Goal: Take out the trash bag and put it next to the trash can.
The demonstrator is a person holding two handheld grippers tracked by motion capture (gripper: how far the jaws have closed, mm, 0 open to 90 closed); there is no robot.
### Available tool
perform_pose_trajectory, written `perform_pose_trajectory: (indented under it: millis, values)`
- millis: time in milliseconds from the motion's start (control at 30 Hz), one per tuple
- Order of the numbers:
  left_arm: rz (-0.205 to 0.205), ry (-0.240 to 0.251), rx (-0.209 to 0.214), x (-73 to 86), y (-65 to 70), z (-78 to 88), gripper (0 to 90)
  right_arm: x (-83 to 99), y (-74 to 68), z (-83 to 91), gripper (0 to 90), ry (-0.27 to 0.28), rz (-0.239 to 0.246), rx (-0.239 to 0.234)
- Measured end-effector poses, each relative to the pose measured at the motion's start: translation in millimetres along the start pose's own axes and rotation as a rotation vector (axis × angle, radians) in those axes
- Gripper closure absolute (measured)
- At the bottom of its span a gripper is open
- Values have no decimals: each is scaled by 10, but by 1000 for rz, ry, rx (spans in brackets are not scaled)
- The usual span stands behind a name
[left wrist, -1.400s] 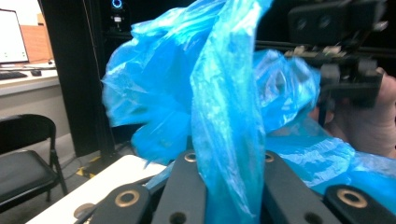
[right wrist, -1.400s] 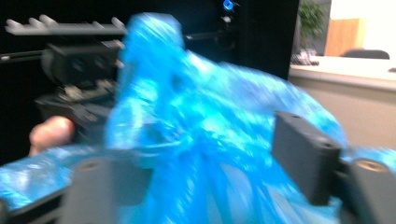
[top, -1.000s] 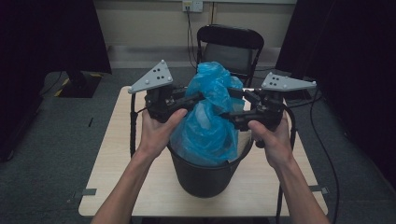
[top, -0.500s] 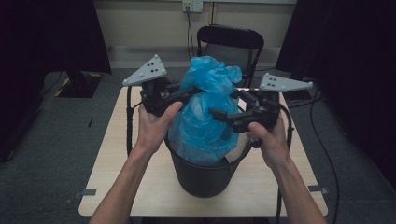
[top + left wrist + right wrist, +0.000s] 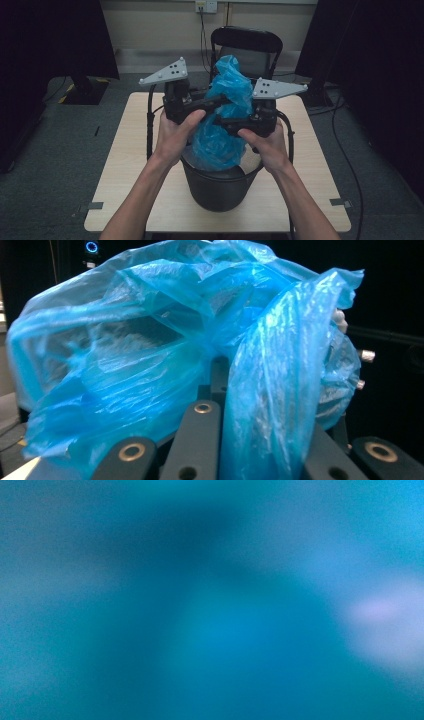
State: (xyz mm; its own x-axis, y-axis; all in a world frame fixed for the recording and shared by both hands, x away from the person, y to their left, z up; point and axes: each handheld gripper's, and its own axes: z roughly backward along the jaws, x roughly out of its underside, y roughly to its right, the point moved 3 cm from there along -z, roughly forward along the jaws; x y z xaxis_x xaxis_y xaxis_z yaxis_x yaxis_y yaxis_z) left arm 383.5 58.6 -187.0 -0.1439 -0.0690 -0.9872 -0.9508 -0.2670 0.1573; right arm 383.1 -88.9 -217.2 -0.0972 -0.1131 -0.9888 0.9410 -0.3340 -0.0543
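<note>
One blue bag (image 5: pixel 222 125), one bucket (image 5: pixel 220 185); left tool (image 5: pixel 227 101) pinches bag, right tool (image 5: pixel 220 121) closing on it

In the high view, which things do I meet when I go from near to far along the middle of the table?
Black bucket → blue plastic bag rising out of it, with the left gripper and the right gripper at it → black chair behind the table → wall socket.
</note>
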Motion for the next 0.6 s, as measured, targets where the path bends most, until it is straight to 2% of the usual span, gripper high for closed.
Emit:
perform_pose_trajectory:
  millis: [33, 67, 100, 133, 200, 233, 267, 300, 333, 367, 467, 533, 600]
  values:
    - [-4, -5, 8, -2, -8, 11, 854, 1, 0, -2, 608, -3, -1, -13]
    - [-4, -5, 8, -2, -8, 11, 842, 1, 0, -2, 608, -3, -1, -13]
    - [-13, -13, 0, -12, -8, 49, 825, 6, 1, -1, 687, -8, -5, -38]
    - [-16, -17, -2, -17, -2, 71, 818, 8, 0, 9, 724, -8, -1, -35]
    - [-50, -36, -47, -25, 3, 111, 783, 19, 6, 44, 755, -15, 1, -40]
    - [-50, -36, -47, -25, 3, 111, 770, 19, 8, 60, 792, -11, 4, -39]
    - [-50, -39, -43, -26, 0, 120, 770, 19, 8, 60, 792, -11, 4, -39]
    - [-40, -37, -30, -26, -3, 124, 701, 3, 17, 80, 842, 15, -17, -48]
    - [-45, -42, -69, -30, 3, 132, 606, -9, 23, 79, 854, 25, -17, -41]
    - [-51, -47, -79, -28, 16, 146, 504, -15, 28, 77, 864, 25, -19, -38]
    - [-87, -56, -131, -37, 19, 206, 272, -39, 73, 96, 872, 16, -29, -15]
    - [-81, -44, -131, -43, 19, 263, 163, -82, 116, 148, 874, 25, -35, 6]
    - [-96, -37, -115, -35, 33, 306, 129, -136, 140, 199, 874, 36, -34, 17]
